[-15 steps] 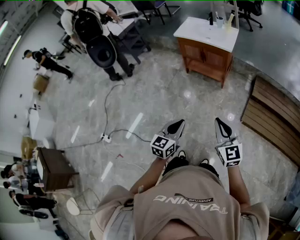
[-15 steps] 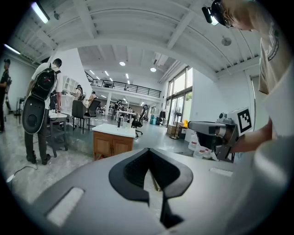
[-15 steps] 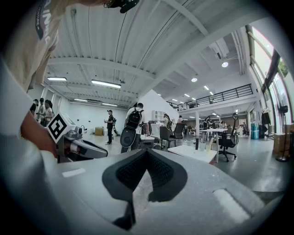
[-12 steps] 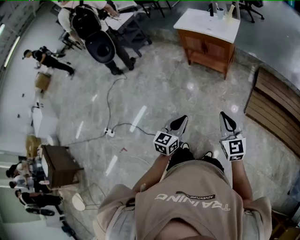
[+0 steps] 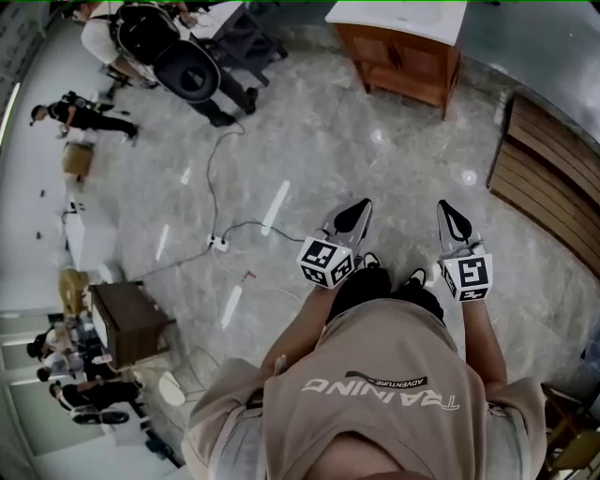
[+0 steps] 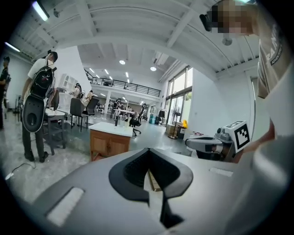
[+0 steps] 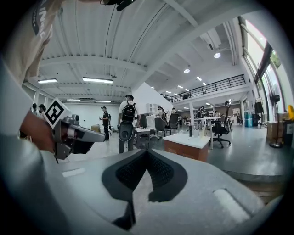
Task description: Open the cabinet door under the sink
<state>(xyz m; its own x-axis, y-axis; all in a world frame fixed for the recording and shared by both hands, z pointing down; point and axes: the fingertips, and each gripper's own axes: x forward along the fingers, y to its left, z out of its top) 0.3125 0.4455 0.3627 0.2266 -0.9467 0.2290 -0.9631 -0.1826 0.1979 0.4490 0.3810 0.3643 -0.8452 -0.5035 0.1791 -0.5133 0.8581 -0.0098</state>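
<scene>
The brown wooden sink cabinet (image 5: 398,54) with its white top (image 5: 394,13) stands far ahead at the top edge of the head view, its two doors closed. It also shows small in the left gripper view as the cabinet (image 6: 109,143) and in the right gripper view as the cabinet (image 7: 187,148). My left gripper (image 5: 352,217) and right gripper (image 5: 454,219) are held side by side in front of my body, well short of the cabinet. Both are shut with nothing between the jaws. The left gripper (image 6: 148,152) and the right gripper (image 7: 147,151) each point toward the cabinet.
A person with a black backpack (image 5: 176,58) stands at the upper left by a table. A cable and power strip (image 5: 217,243) lie on the marble floor. A dark wooden box (image 5: 131,322) sits at the left. Slatted wooden panels (image 5: 553,183) lie at the right.
The cabinet has slid up to the top edge of the head view. Both grippers stay side by side and shut, a little higher in the frame.
</scene>
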